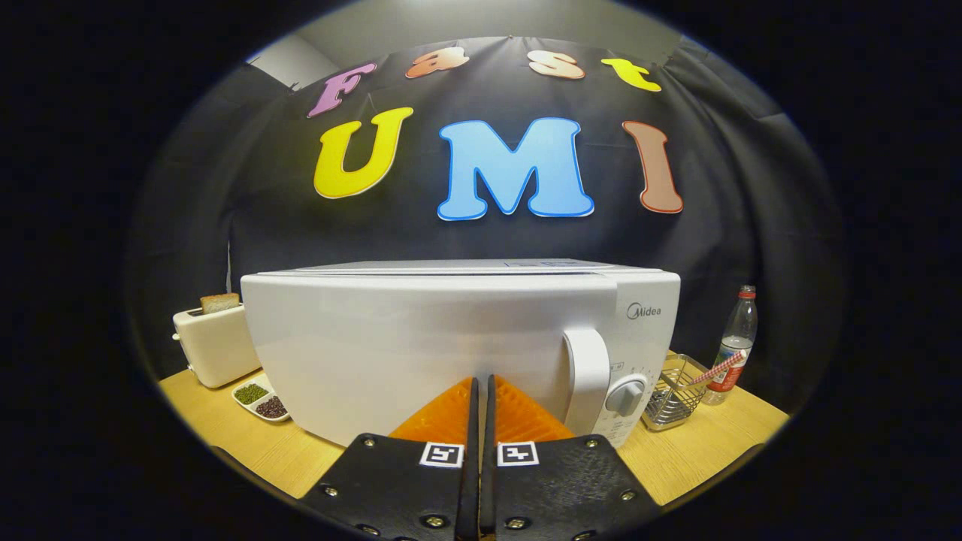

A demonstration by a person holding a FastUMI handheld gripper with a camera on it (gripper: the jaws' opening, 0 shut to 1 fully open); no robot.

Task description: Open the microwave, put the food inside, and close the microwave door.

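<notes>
A white microwave (421,338) stands on the wooden table just ahead of my fingers, its door closed. The vertical door handle (588,376) rises to the right of my fingertips, with a round dial (625,394) beside it on the control panel. My gripper (481,385) is shut, its two fingers pressed together with nothing between them, tips close to the lower part of the door.
Left of the microwave is a cream toaster (214,342) with a slice of bread (219,302) in its slot. A small white dish of beans (261,400) lies in front of it. A wire basket (676,398) and a plastic bottle (735,342) are to the right.
</notes>
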